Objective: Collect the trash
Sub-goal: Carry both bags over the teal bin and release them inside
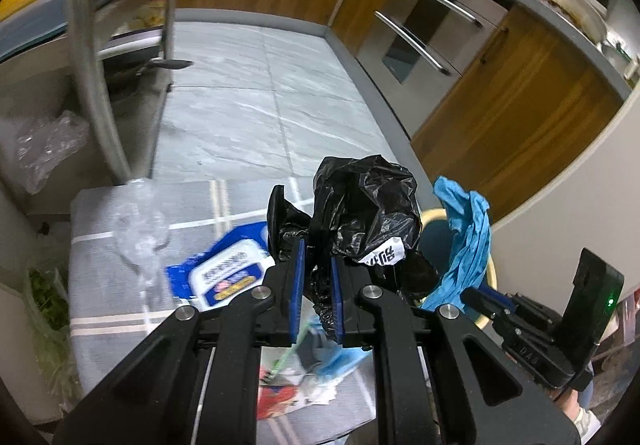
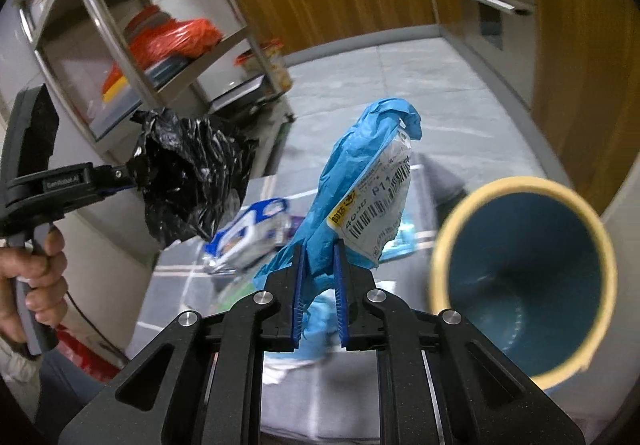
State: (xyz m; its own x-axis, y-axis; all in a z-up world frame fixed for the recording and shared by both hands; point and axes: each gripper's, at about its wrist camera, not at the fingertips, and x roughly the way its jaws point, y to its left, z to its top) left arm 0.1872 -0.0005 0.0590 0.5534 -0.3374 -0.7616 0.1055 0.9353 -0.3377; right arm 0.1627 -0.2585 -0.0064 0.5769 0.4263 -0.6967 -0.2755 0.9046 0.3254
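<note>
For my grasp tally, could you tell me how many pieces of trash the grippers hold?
2: a black bag in the left gripper, a blue mailer in the right gripper.

A crumpled black plastic bag, glossy and creased, with a small white printed label on its lower side, stood bunched at the centre of the left wrist frame. A blue plastic mailer, wrinkled and upright, bore a white shipping label with barcodes and a yellow patch at the middle of the right wrist frame. Lower left of centre in the left wrist frame, a blue-and-white wet-wipe pack lay flat on the grey striped cloth, beside clear crumpled plastic.
</note>
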